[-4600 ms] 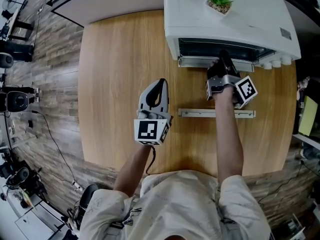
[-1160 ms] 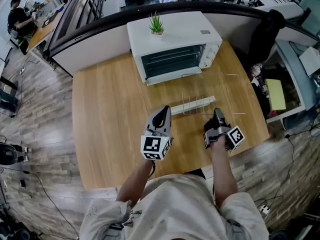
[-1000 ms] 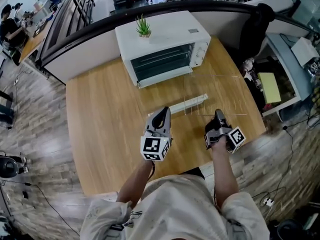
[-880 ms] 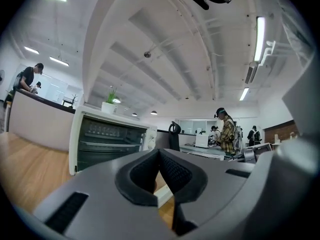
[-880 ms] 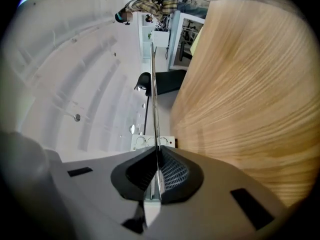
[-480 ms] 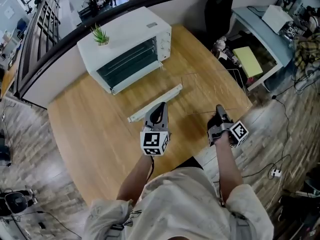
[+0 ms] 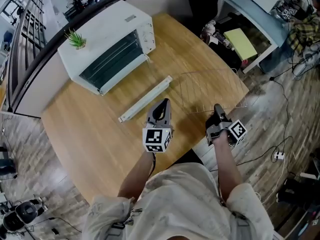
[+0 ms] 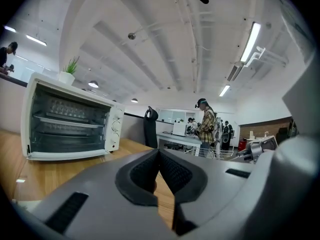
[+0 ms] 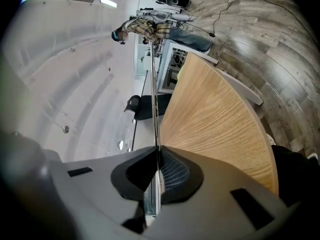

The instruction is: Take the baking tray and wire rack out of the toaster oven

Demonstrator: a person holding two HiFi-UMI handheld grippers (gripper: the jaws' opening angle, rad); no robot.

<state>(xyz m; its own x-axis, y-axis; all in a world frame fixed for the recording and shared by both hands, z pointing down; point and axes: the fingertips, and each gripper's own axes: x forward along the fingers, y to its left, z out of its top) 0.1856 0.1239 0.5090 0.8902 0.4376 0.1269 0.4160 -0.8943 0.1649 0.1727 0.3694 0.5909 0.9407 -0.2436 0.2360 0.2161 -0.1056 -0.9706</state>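
The wire rack (image 7: 210, 89) hangs out over the wooden table (image 7: 90, 129), away from the oven. My right gripper (image 7: 218, 109) is shut on its near edge. In the right gripper view the rack (image 9: 154, 94) shows edge-on as a thin wire running up from between the closed pads of the right gripper (image 9: 158, 156). The white toaster oven (image 7: 105, 44) stands at the back left with its glass door down and the door handle (image 7: 145, 99) on the table. My left gripper (image 7: 161, 105) is shut and empty near that handle. In the left gripper view the oven (image 8: 70, 119) shows shelves inside, past the left gripper (image 8: 159, 156).
A small potted plant (image 7: 76, 38) sits on the oven. The table's curved edge runs just under my right gripper, with floor and cables (image 7: 280, 154) beyond. A desk with a yellow pad (image 7: 240, 36) stands to the right. A person (image 8: 205, 129) stands in the background.
My right gripper has left the oven mouth and now holds the wire rack out over the table's right side. Both grippers have drawn back and the view has swung right.
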